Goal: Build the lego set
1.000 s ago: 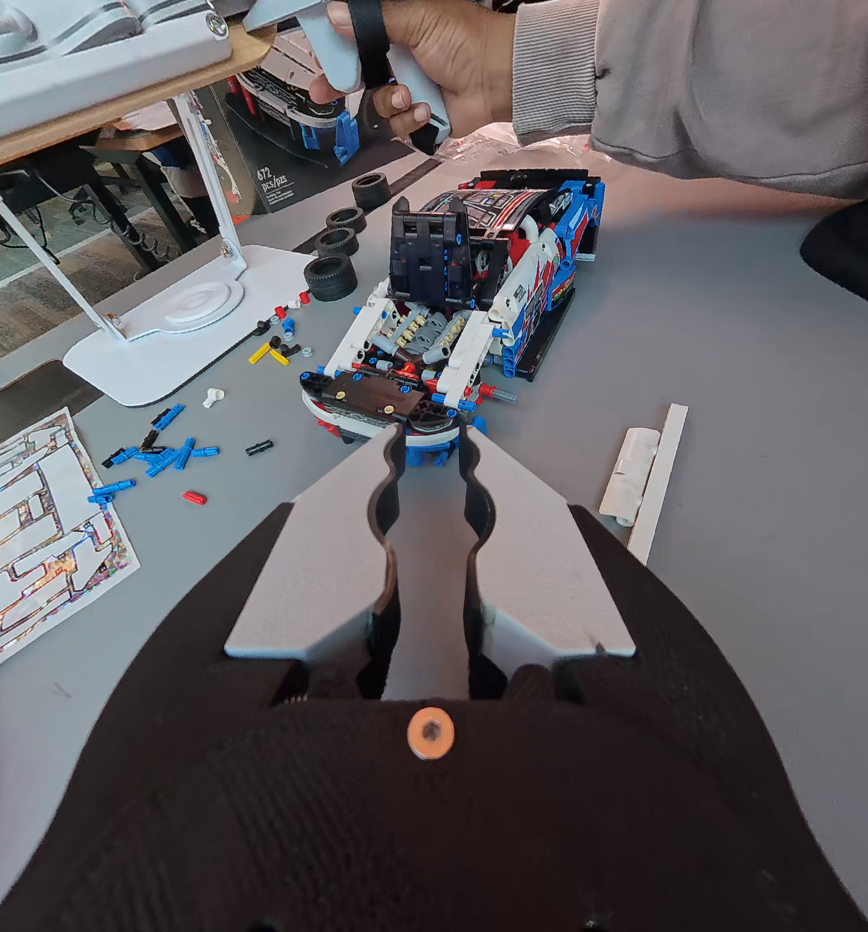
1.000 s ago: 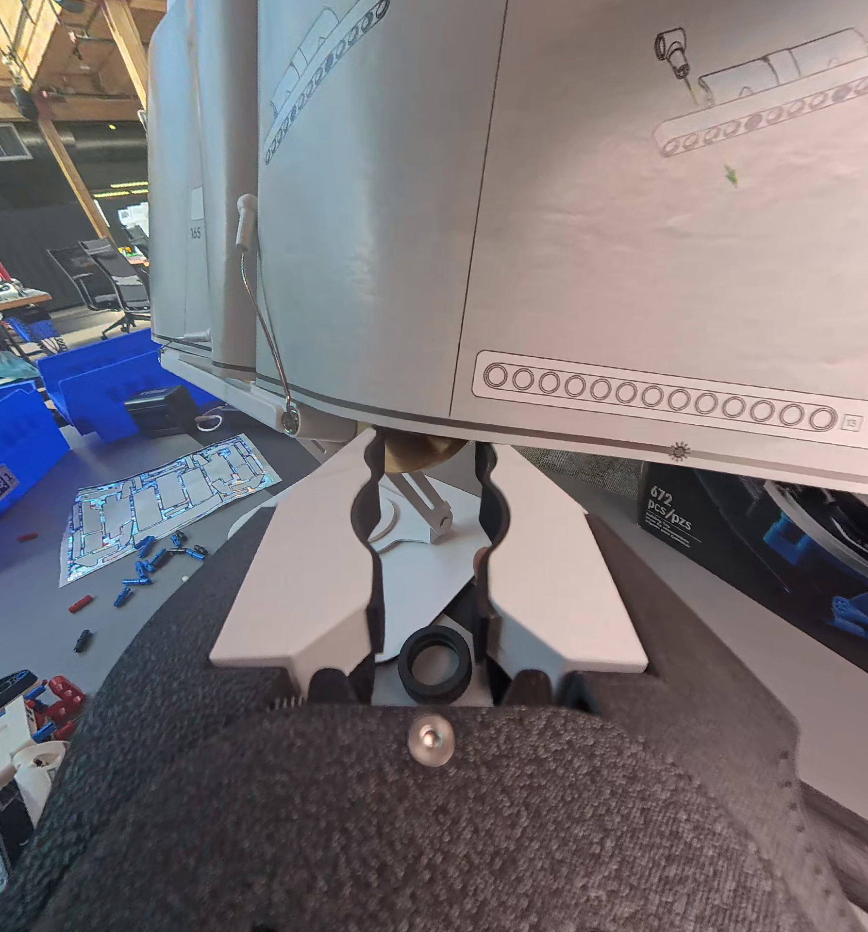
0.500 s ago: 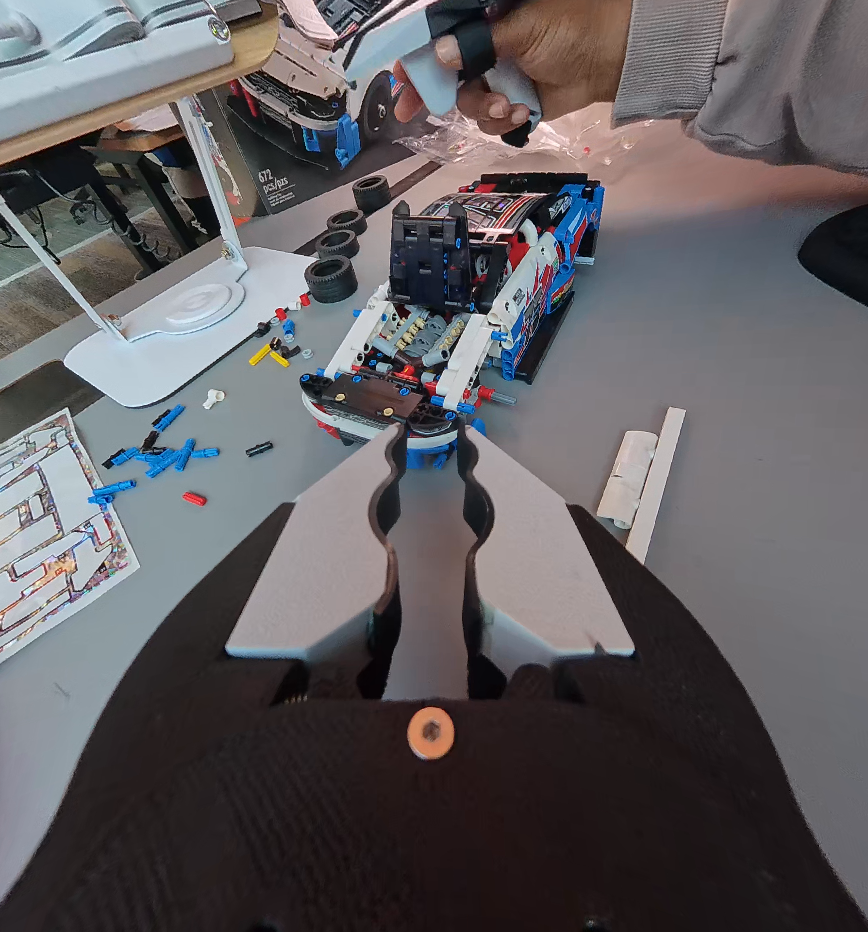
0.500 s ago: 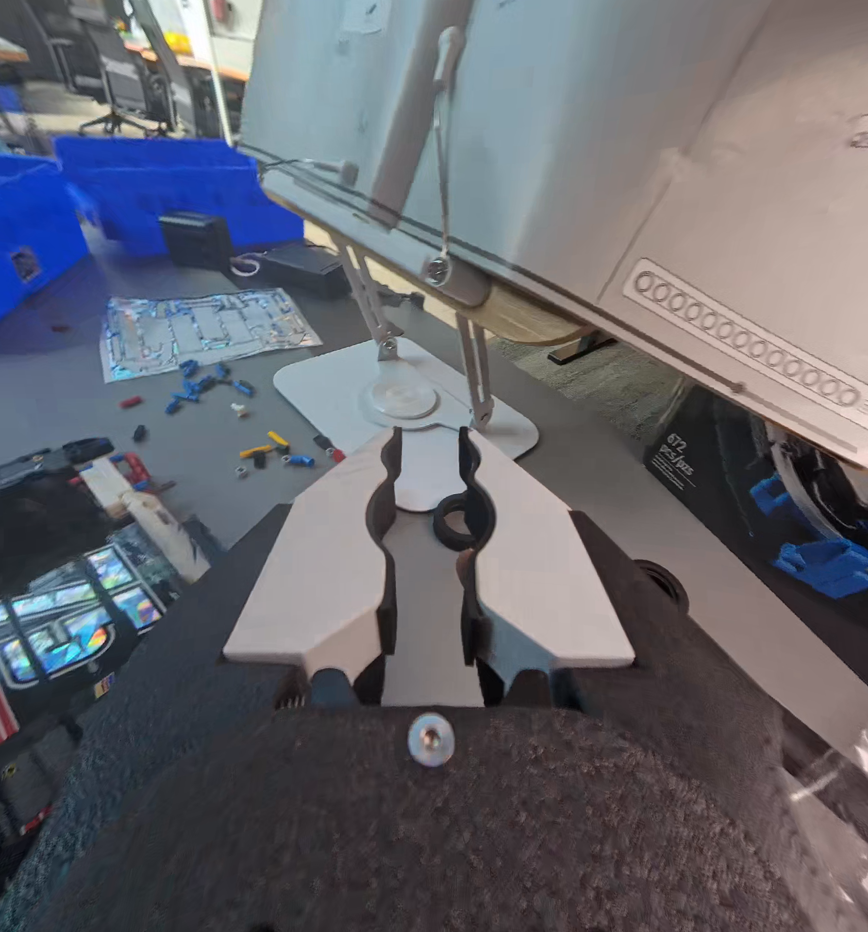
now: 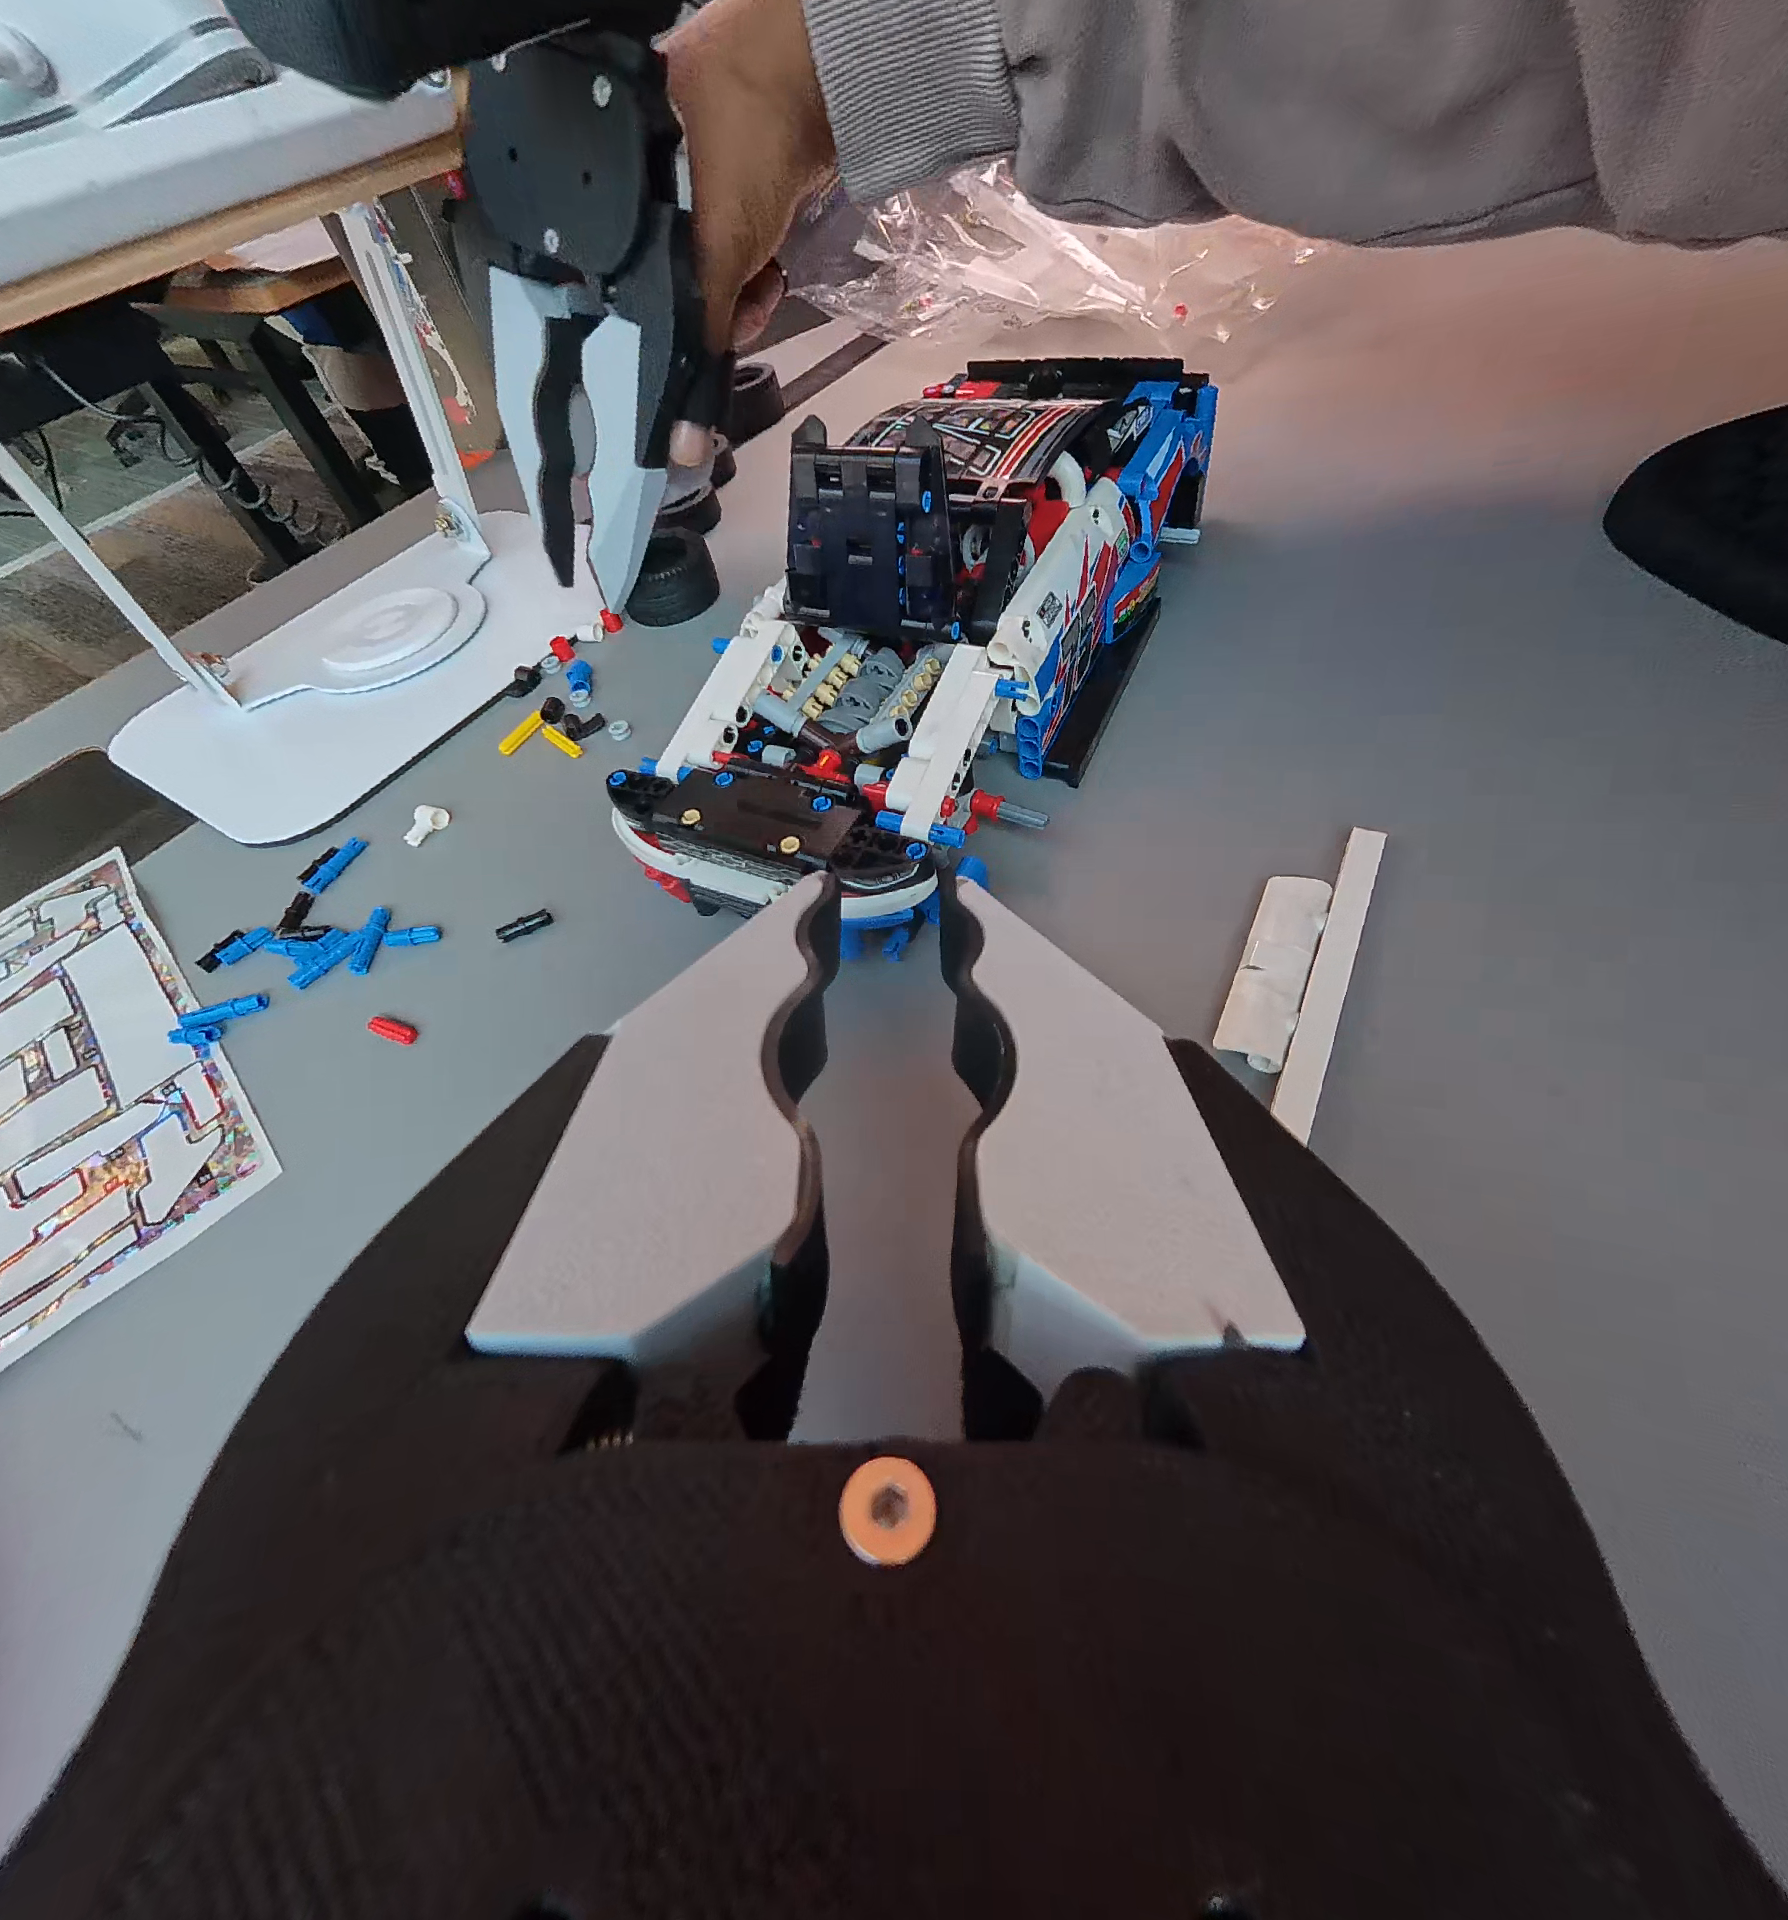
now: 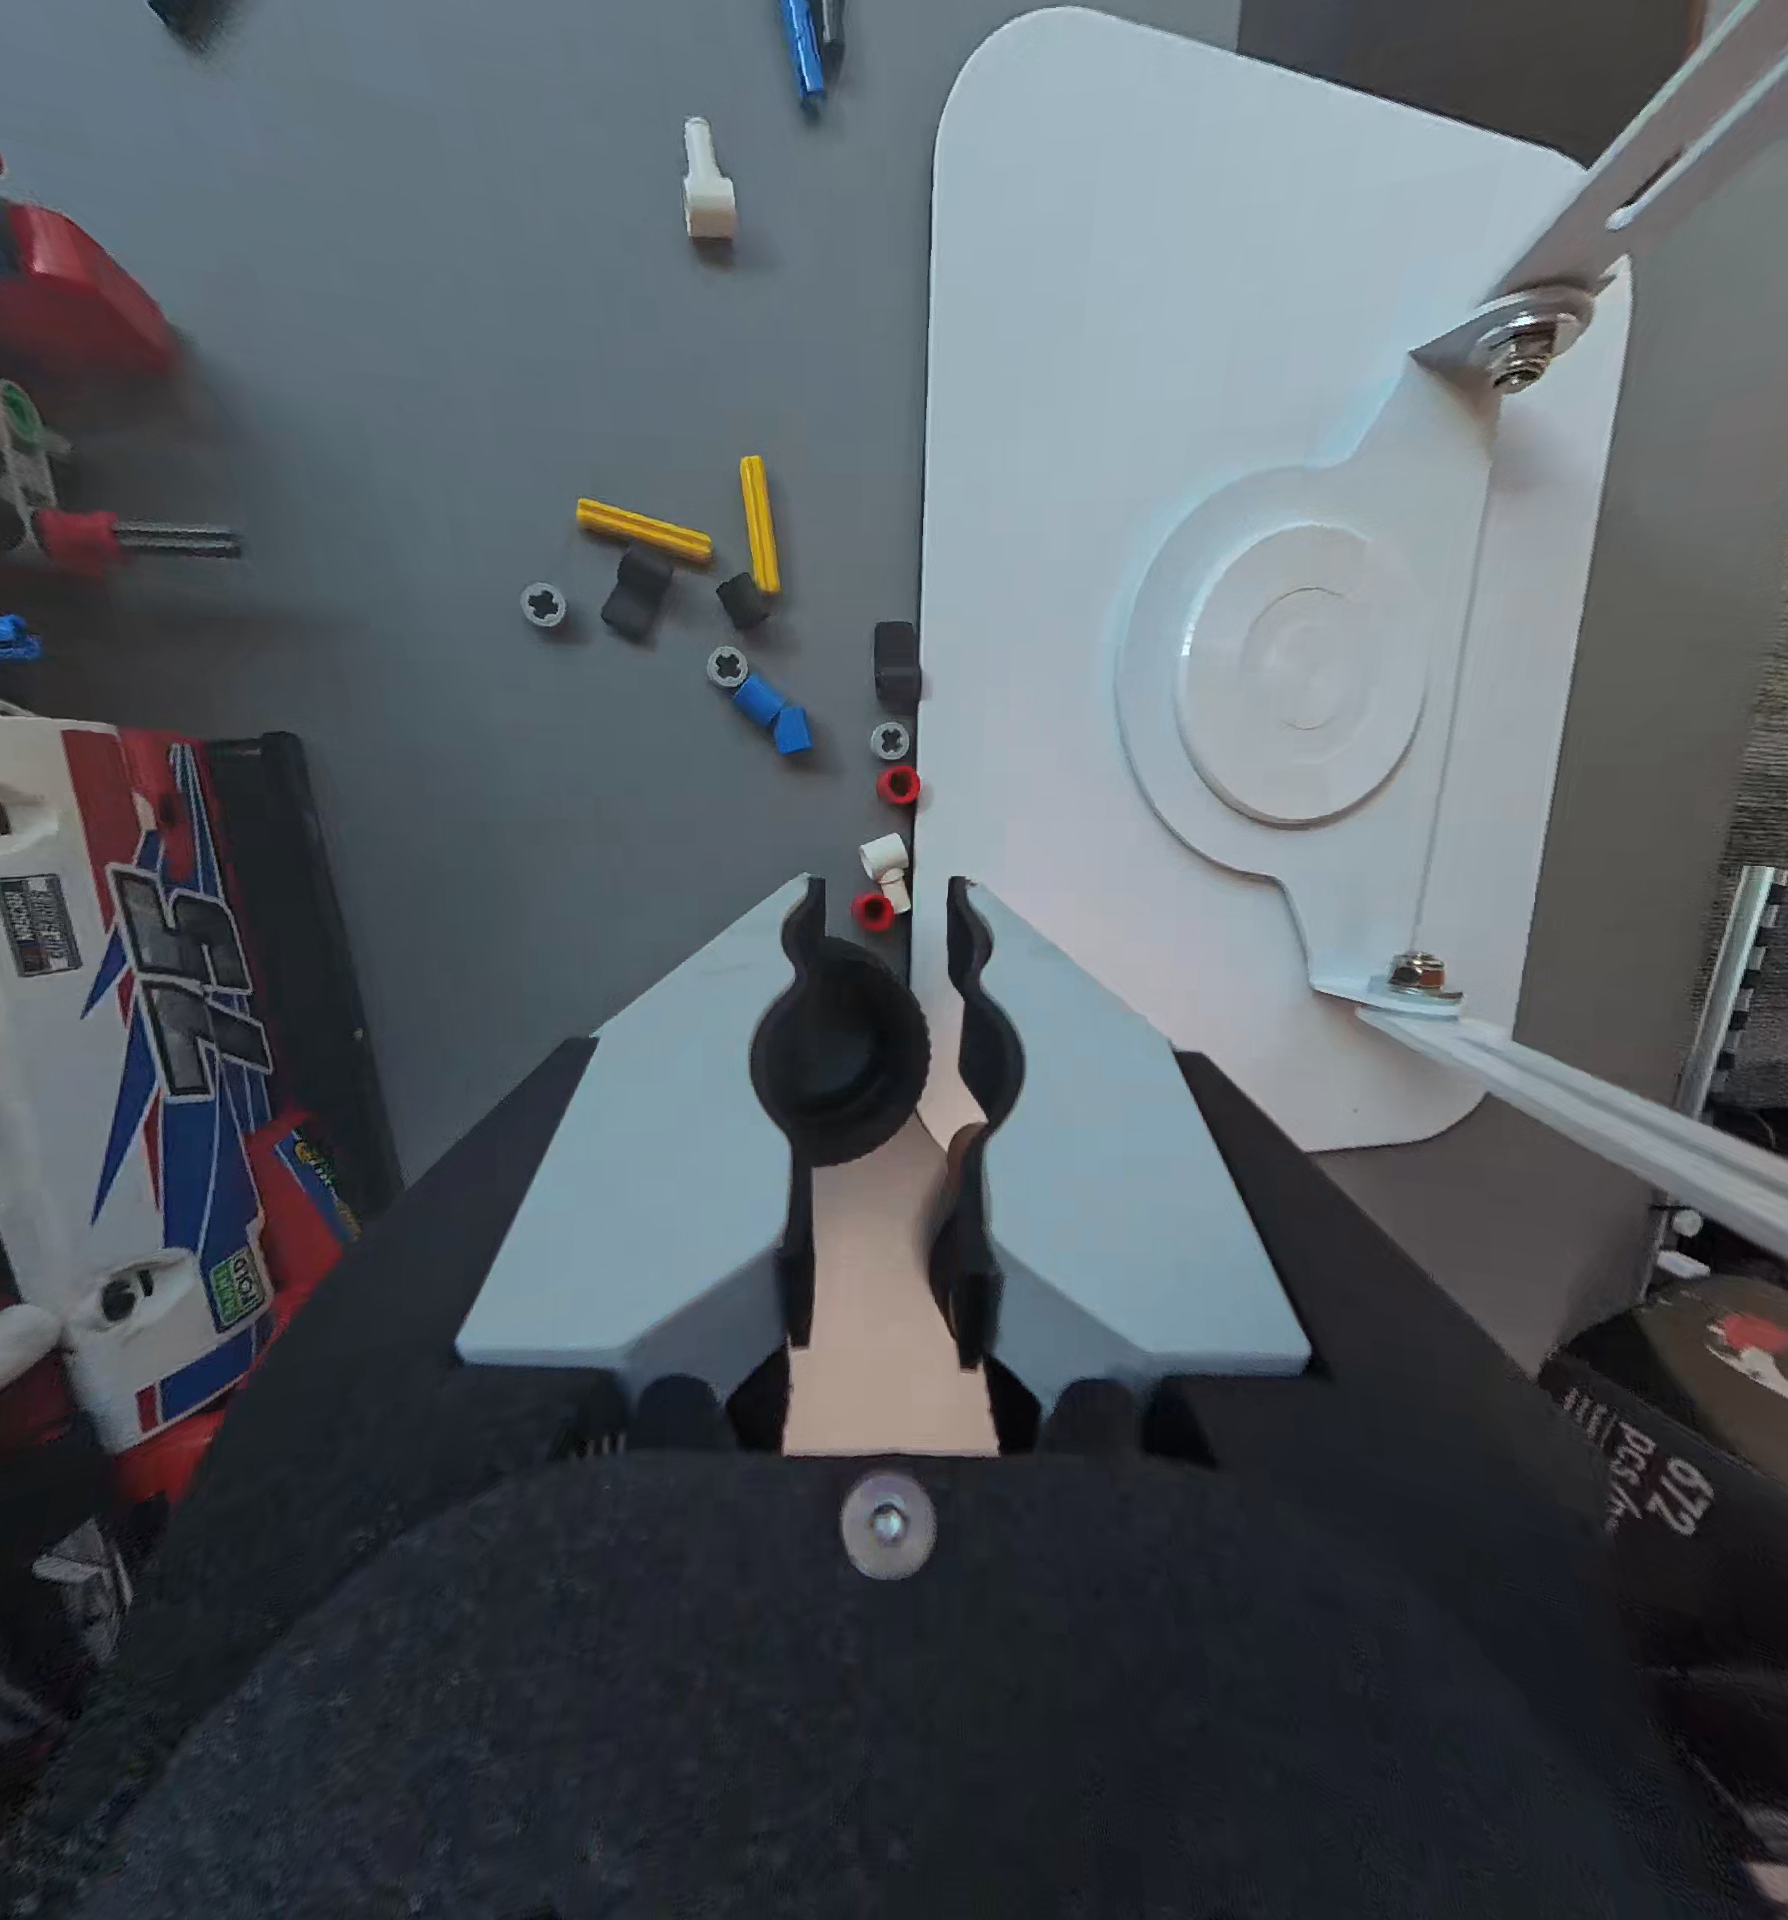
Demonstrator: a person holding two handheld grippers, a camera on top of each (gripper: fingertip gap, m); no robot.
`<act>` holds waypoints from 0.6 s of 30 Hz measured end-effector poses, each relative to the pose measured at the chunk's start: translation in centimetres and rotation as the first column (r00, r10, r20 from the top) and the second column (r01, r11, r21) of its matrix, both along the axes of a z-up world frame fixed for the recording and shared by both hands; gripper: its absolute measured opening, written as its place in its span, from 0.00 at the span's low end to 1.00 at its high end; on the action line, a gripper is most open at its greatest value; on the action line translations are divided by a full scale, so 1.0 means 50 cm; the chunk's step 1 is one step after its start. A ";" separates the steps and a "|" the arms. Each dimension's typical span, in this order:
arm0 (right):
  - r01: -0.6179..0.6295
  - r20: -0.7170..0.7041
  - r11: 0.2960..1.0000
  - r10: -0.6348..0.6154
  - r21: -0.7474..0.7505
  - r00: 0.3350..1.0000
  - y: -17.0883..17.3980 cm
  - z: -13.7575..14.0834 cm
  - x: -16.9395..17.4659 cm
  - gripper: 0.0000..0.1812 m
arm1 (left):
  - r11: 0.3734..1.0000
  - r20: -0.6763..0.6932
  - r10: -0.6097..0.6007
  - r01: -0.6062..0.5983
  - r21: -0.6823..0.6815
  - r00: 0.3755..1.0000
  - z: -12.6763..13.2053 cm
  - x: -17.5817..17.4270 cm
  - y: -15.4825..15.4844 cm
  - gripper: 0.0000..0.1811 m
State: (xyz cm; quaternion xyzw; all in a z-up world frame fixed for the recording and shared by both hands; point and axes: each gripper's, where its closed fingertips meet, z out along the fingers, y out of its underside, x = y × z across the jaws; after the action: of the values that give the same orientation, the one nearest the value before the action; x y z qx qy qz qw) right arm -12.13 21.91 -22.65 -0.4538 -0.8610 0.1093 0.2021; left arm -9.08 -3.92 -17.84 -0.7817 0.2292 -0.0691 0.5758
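A: While the right tool (image 6: 879, 894) points straight down at the desk (image 6: 454, 312), where does the car sit?

B: In the left wrist view the car (image 5: 921, 665) stands on the desk at twelve o'clock from the left tool (image 5: 882, 899), nose just beyond the tips, its black hood panel tilted up over the open engine bay. The left tool is spread and holds nothing.

A: And the right one?

B: Its jaws stand apart too. A black tyre (image 6: 838, 1055) shows between them against the left finger, but I judge it lies on the desk below, not pinched. The tips hang over loose bits by the white stand base (image 6: 1233, 416): a red bush (image 6: 872, 910), a white elbow (image 6: 885, 854), a second red bush (image 6: 897, 784) at twelve o'clock, yellow axles (image 6: 644, 530) at eleven.

A: How would those handle?

B: Light, hard, smooth plastic, I'd guess. A bush is round and could roll or squirt out of a pinch, so grip it across its barrel, squarely, deep enough in the wavy pads. The tyre looks rubbery, so it should give a little and grip well; take it across the tread.

A: And the car?

B: Stiff overall yet likely fragile at clipped panels and the raised hood. Steady it by the lower body sides, not the hood or the pins sticking out.
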 end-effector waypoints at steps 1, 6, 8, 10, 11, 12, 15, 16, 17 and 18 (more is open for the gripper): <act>-0.009 0.027 1.000 0.009 -0.003 1.000 0.002 -0.008 -0.005 0.12 | 1.000 0.005 -0.004 0.004 0.000 1.000 0.001 0.000 -0.001 0.09; -0.038 0.082 0.999 0.037 0.005 0.996 0.004 -0.027 -0.018 0.06 | 1.000 0.040 -0.019 0.020 -0.009 0.999 0.004 0.001 -0.002 0.09; -0.048 0.091 0.999 0.049 -0.008 0.995 -0.002 -0.026 -0.018 0.04 | 1.000 0.054 -0.022 0.022 -0.012 0.998 0.004 0.000 -0.001 0.09; -0.061 0.079 0.998 0.060 0.012 0.995 -0.006 -0.022 -0.017 0.03 | 1.000 0.064 -0.013 0.014 -0.017 0.998 0.003 -0.004 0.002 0.09; -0.067 0.047 0.998 0.066 0.012 0.997 -0.014 -0.010 -0.020 0.03 | 1.000 0.068 -0.001 0.002 -0.021 0.998 0.002 -0.008 0.003 0.09; -0.070 0.000 0.998 0.070 -0.007 0.998 -0.031 0.012 -0.021 0.03 | 1.000 0.074 0.011 -0.009 -0.028 0.997 0.000 -0.013 0.005 0.09; -0.111 -0.210 0.987 0.085 -0.117 0.974 -0.125 0.119 -0.010 0.03 | 0.996 0.111 0.052 -0.044 -0.072 0.992 -0.007 -0.031 0.014 0.09; -0.148 -0.260 0.973 0.100 -0.174 0.961 -0.172 0.156 0.012 0.03 | 0.995 0.113 0.067 -0.058 -0.078 0.991 -0.006 -0.041 0.021 0.09; -0.190 -0.284 0.955 0.122 -0.226 0.951 -0.222 0.185 0.043 0.03 | 0.993 0.105 0.087 -0.079 -0.082 0.991 -0.004 -0.053 0.030 0.08; -0.229 -0.281 0.937 0.152 -0.265 0.948 -0.271 0.200 0.083 0.03 | 0.991 0.084 0.107 -0.099 -0.088 0.991 -0.001 -0.068 0.043 0.09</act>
State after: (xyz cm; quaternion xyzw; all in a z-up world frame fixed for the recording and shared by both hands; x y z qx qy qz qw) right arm -7.98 8.36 -12.67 -0.3745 -0.8419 0.3130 0.2303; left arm -12.48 -1.77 -17.90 -0.8121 0.1596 -0.0835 0.5550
